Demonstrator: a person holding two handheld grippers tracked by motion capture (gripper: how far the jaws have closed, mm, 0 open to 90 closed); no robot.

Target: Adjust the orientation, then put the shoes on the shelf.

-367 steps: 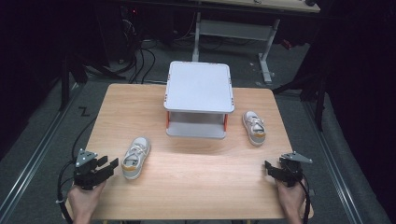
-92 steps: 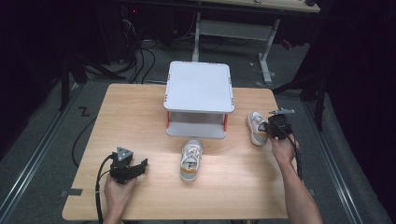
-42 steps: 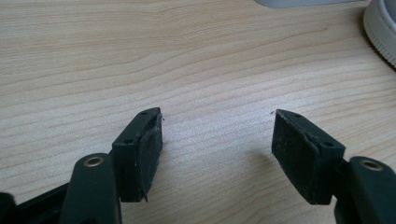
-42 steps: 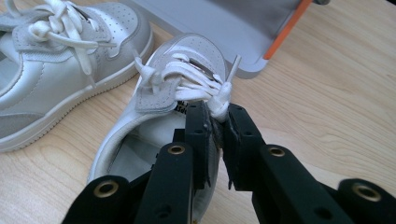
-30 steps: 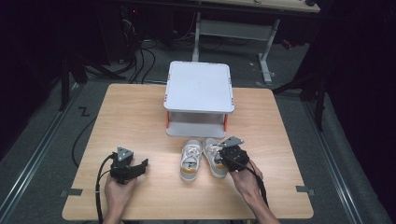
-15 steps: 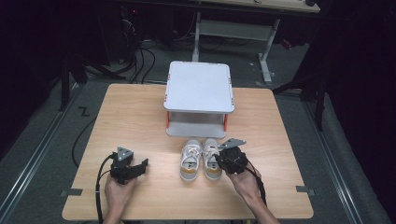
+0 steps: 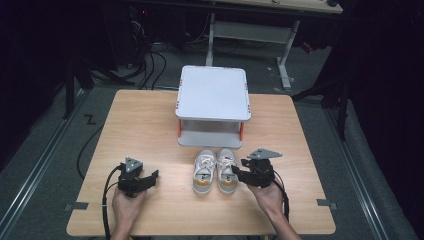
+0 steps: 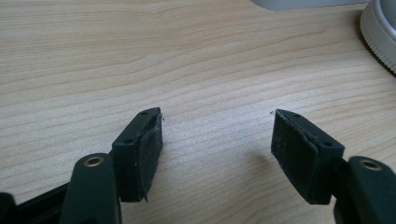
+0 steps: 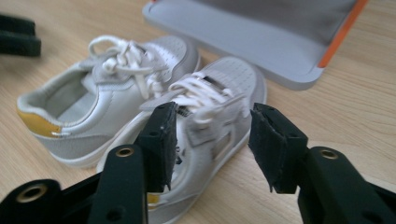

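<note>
On grained wood table (image 7: 150,130), two glossy silver-white laced sneakers (image 7: 216,171) sit paired.

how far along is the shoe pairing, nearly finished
Nearly. Done: both shoes sit side by side, toes toward the grey shelf stand, the left shoe and the right shoe. In hand: the right hand-held gripper has just been opening; its jaws stand apart around the right shoe's tongue, pads off it. The left hand-held gripper rests open over bare table. Left: probably only backing the right one away.
</note>
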